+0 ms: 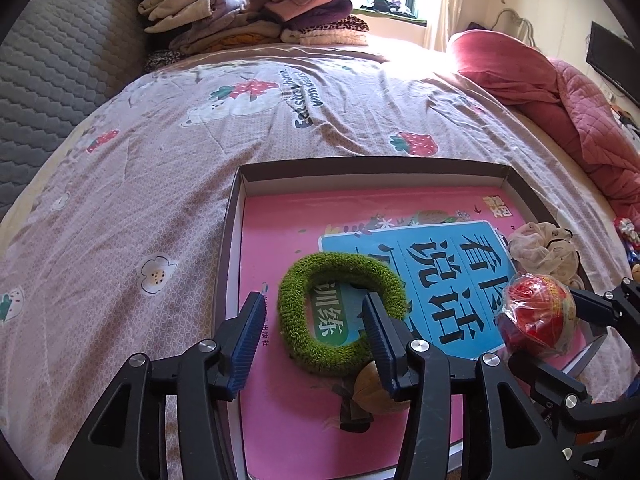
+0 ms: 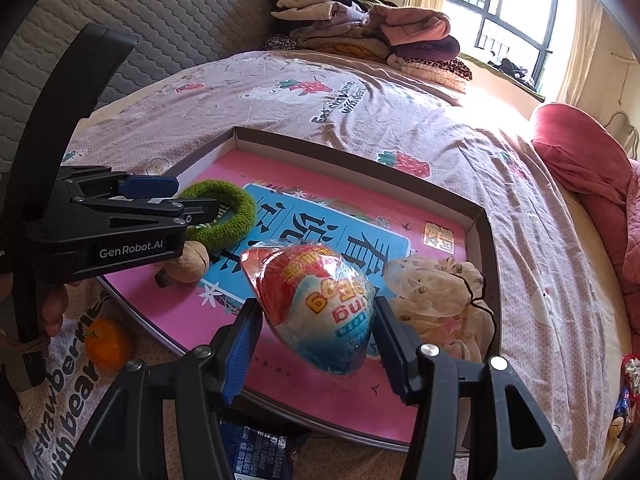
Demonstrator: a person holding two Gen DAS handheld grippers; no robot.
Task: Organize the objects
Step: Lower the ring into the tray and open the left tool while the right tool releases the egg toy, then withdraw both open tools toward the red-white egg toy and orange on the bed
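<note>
- The left claw [image 1: 312,344] stands parted over a shallow cardboard box [image 1: 372,168] on a bed; one blue pad sits inside the loop of a fuzzy green hair scrunchie [image 1: 340,312], the other outside it, and neither presses on the fabric.
- The scrunchie lies flat on the pink and blue book cover [image 1: 280,240] that lines the box floor, with a walnut [image 1: 372,392] just beside it at the near edge.
- The right claw [image 2: 316,340] grips a plastic-wrapped red and white toy egg [image 2: 312,304] between its pads, holding it above the box.
- A cream, patterned scrunchie [image 2: 440,292] rests in the box's right corner, near the egg.
- Outside the box, a small orange [image 2: 108,344] sits on the bedspread [image 2: 360,100] by the near left edge, and a dark blue packet [image 2: 256,452] lies beneath the right claw.
- The strawberry-and-bear printed bedspread carries the box; folded clothes [image 1: 256,12] are piled at the far end beside a grey quilted headboard [image 1: 60,80], and a pink quilt [image 1: 560,96] is heaped at the right.
</note>
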